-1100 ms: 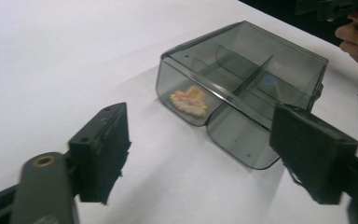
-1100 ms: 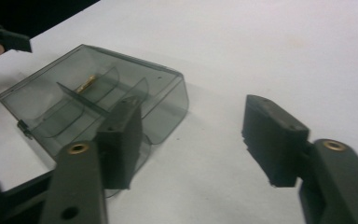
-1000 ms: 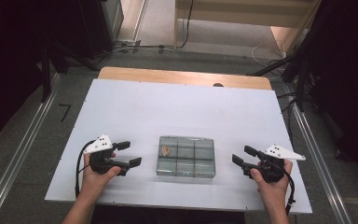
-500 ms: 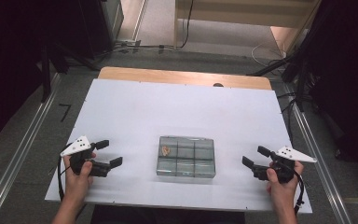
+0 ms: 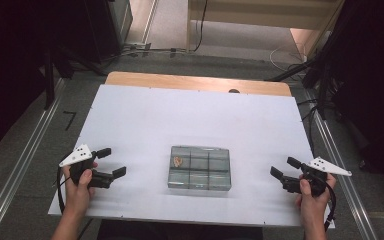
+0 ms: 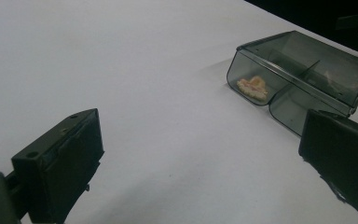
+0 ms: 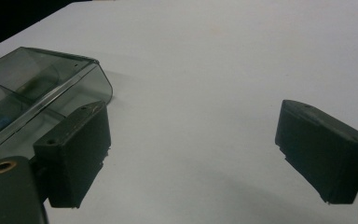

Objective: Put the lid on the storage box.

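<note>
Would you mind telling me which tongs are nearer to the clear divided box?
Right, though only slightly. The right tongs sit off the clear divided box's right side, the left tongs a little farther off its left; both open, touching nothing.

You have a table (image 5: 145,120) with a flat white top. A strip of bare wood (image 5: 170,81) shows along its far edge. One thing lies on the white top: a clear grey box (image 5: 199,168), close to your side and about in the middle. The box is split into small parts. A small pale bit (image 5: 179,161) sits in its far left part.
</note>
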The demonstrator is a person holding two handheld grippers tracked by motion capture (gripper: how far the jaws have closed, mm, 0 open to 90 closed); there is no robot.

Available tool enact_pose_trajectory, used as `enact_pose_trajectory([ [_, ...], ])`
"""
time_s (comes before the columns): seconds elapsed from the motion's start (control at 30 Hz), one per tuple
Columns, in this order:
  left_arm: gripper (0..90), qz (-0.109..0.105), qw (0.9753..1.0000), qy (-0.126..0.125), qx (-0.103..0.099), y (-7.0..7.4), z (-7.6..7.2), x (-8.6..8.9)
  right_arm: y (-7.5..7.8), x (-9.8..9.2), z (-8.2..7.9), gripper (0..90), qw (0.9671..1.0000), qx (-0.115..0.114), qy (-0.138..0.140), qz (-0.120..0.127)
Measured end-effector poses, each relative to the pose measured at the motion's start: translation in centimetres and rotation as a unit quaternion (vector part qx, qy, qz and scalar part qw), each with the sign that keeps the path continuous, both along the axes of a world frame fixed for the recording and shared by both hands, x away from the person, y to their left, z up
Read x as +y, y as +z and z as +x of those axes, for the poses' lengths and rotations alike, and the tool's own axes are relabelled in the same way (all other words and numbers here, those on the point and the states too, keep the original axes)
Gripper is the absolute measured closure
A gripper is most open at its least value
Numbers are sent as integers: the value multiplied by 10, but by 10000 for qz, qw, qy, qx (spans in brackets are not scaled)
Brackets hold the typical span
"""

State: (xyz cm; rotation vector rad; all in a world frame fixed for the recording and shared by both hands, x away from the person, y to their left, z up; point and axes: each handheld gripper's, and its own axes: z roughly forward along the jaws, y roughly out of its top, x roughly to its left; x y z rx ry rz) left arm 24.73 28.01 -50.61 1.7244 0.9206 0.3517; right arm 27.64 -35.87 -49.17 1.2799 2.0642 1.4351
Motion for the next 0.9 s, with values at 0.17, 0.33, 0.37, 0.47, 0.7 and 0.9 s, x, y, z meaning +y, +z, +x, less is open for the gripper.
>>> enact_pose_trajectory([
  [0.17, 0, 15, 10000, 40, -52, 0, 1, 6, -2, -7, 1, 85, 10000, -3, -31, -19],
  [0.33, 0, -9, 9999, 103, -90, 0, 1, 12, -3, -12, 2, 84, 10000, 6, -99, 13],
  [0.37, 0, -10, 9999, 104, -97, 0, 1, 13, -3, -13, 3, 83, 9999, 10, -113, 15],
  [0.47, 0, -76, 9998, 96, -134, -2, 2, 14, -4, -15, 3, 76, 9999, 45, -106, 35],
  [0.7, 0, -185, 9995, 89, -224, -5, 0, 15, -9, -21, 2, 47, 9988, -36, -121, 465],
  [0.9, 0, -244, 9995, 62, -208, -6, 1, 15, -11, -13, 3, 4, 9997, 2, -96, 217],
])
